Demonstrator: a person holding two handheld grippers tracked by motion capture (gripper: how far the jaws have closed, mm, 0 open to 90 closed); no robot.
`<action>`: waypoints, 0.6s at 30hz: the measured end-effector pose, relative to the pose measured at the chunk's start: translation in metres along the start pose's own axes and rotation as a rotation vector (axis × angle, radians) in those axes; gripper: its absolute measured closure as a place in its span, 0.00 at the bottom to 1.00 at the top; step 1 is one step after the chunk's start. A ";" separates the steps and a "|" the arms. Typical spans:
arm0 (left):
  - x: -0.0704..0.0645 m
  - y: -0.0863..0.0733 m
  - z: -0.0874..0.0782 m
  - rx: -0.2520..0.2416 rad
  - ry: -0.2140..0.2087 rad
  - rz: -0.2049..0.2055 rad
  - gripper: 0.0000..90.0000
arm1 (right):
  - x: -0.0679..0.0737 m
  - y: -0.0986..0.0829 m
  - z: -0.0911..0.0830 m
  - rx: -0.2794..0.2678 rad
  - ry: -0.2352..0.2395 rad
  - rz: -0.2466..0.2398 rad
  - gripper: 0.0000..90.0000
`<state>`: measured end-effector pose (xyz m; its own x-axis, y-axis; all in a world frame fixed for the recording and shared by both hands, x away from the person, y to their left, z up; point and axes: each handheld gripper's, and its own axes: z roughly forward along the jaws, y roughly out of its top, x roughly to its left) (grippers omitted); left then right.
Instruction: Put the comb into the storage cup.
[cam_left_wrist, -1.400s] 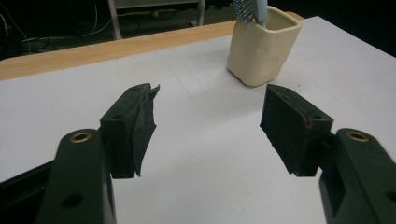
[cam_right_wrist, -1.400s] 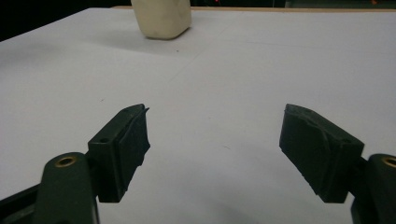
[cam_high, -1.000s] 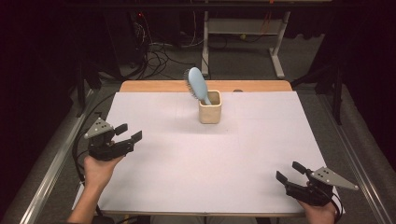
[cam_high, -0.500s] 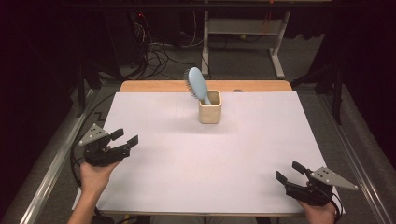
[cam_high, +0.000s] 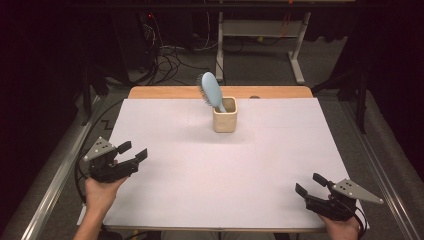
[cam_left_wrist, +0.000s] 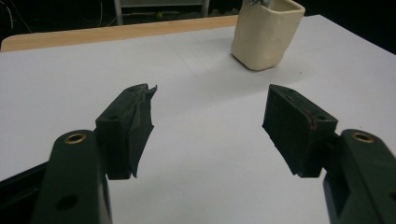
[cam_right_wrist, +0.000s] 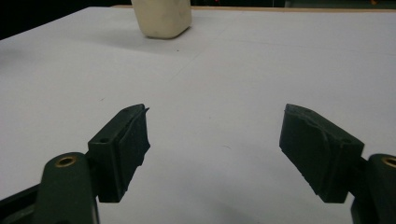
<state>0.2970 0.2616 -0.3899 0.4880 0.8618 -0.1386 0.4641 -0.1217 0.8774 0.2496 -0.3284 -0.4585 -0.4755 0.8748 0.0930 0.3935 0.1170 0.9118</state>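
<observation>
Two grippers are resting at the near edge of the table (cam_high: 165, 200), one at each near corner, and neither is holding anything. Nearest to the person, the right gripper (cam_high: 311, 186) is sitting at the near right corner with its jaws spread wide apart and nothing but bare white surface between them; in the right gripper view the same gripper (cam_right_wrist: 212, 154) is showing its two black pads (cam_right_wrist: 133, 140) well separated and hovering just above the table top. Slightly farther forward on the opposite side, the left gripper (cam_high: 133, 151) is being held in a hand (cam_high: 100, 192) at the left edge of the table, and its jaws are likewise standing open and empty; in the left gripper view the left gripper (cam_left_wrist: 210, 126) is pointing its parted pads (cam_left_wrist: 294, 126) across the white sheet. Ahead of both grippers, well apart from each and toward the far middle of the table, a cream cup (cam_high: 225, 115) is standing upright. From the left gripper it is lying forward and to the right (cam_left_wrist: 267, 32); from the right gripper it is lying forward and to the left (cam_right_wrist: 162, 17). Inside the cup a light blue hairbrush (cam_high: 211, 91) is standing handle down, its bristled head rising above the rim and leaning toward the left and far side.
</observation>
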 end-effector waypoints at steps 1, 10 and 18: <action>0.000 -0.001 0.000 -0.002 0.000 0.000 0.37 | 0.000 0.000 0.000 0.000 0.000 0.000 0.27; -0.002 -0.009 0.003 0.011 -0.012 0.017 0.37 | 0.000 0.000 0.000 0.001 0.001 -0.001 0.27; -0.002 -0.014 0.004 0.008 -0.019 0.007 0.37 | 0.000 0.000 0.000 0.000 0.001 0.000 0.27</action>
<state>0.2922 0.2593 -0.4040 0.5054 0.8513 -0.1410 0.4660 -0.1318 0.8749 0.2494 -0.3280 -0.4584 -0.4762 0.8744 0.0928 0.3931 0.1173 0.9120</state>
